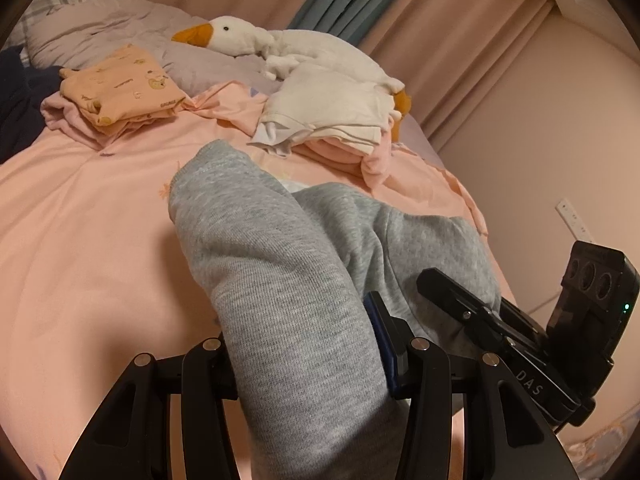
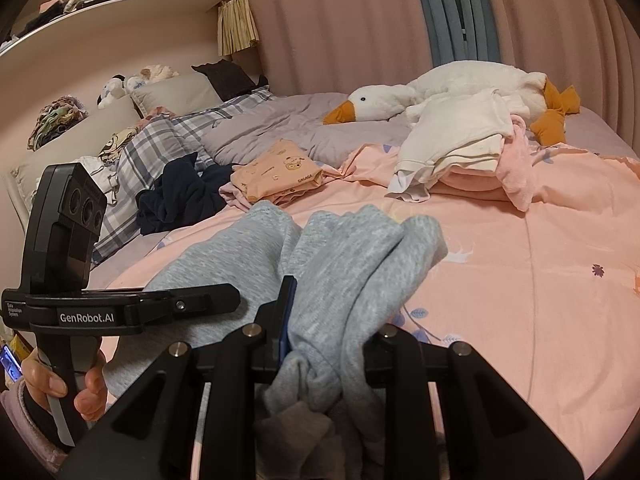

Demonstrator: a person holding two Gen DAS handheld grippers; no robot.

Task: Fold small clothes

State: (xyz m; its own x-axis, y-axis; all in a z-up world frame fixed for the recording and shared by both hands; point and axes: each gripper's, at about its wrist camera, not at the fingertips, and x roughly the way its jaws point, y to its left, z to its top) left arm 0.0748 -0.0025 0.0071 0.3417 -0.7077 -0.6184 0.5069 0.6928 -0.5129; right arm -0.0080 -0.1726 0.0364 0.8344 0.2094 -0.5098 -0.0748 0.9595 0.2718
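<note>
A small grey sweat garment [image 1: 280, 248] is lifted over the pink duvet [image 1: 80, 240], and both grippers hold it. My left gripper [image 1: 304, 344] is shut on a thick fold of it, which fills the gap between the jaws. In the left wrist view my right gripper [image 1: 436, 284] clamps the garment's right side. In the right wrist view the grey garment [image 2: 360, 248] is bunched and pinched in my right gripper [image 2: 328, 332]. My left gripper [image 2: 224, 296] holds the cloth's left part, with a person's hand [image 2: 60, 388] on its handle.
Farther back on the bed lie a folded orange printed garment [image 2: 280, 176], a white folded stack on pink clothes [image 2: 460, 136], a goose plush [image 2: 460, 80] and a crumpled dark navy garment [image 2: 180, 196]. Plaid pillows [image 2: 160, 148] and shelves [image 2: 120, 12] are at the left, curtains behind.
</note>
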